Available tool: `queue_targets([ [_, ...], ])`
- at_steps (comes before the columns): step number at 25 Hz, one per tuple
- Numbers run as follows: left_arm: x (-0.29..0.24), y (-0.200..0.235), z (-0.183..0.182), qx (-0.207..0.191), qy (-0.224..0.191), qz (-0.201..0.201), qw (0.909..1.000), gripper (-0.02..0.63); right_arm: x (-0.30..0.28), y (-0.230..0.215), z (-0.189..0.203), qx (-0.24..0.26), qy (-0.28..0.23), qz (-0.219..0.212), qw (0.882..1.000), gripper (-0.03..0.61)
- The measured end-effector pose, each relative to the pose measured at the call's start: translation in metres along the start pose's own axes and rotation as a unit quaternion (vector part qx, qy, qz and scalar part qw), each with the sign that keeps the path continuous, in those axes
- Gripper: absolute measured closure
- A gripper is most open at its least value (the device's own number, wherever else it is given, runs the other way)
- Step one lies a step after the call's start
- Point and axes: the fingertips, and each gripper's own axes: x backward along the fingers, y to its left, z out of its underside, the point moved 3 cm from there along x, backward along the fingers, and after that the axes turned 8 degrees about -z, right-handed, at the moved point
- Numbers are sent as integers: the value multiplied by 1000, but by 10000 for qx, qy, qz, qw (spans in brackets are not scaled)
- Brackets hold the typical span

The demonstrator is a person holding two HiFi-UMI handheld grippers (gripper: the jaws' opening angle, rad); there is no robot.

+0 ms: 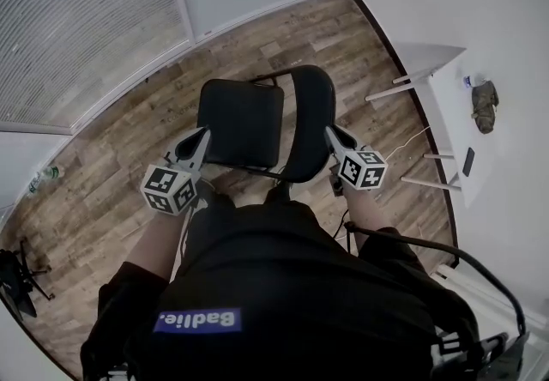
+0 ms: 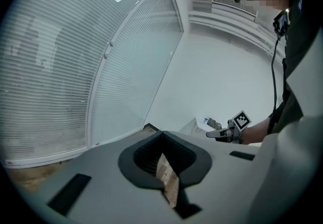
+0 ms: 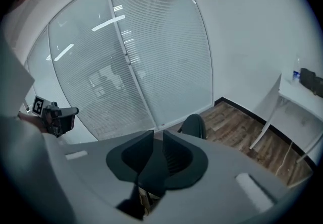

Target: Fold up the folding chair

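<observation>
Fingers [image 2: 144, 153] of the left gripper [image 2: 161, 133] meet at their tips and grip nothing, just beside the left edge of the seat [image 1: 240, 120]. Those of the right gripper [image 3: 158, 132] stand narrowly apart, pinching a dark edge of the backrest [image 1: 310, 117]. The folding chair [image 1: 257, 113] stands unfolded on the wood floor [image 1: 103, 156], directly before the person [image 1: 283, 302], between both grippers.
</observation>
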Motion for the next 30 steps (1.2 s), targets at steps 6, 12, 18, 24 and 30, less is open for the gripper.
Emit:
queue_targets([
  [6, -8, 29, 26, 193, 171, -152, 9996, 607, -15, -24, 14, 46, 417, 277, 9987, 501],
  [12, -23, 46, 55, 378, 385, -325, 9980, 607, -25, -54, 29, 41, 885, 441, 9951, 469],
  [18, -34, 65, 89, 580, 569, -474, 9956, 607, -40, -69, 43, -104, 1126, 541, 9921, 440],
  [24, -48, 94, 128, 694, 879, -659, 9915, 606, -51, -86, 59, -342, 1300, 656, 9887, 405],
  [30, -63, 140, 163, 761, 1294, -859, 9849, 537, -68, -96, 74, -505, 1498, 686, 9850, 373],
])
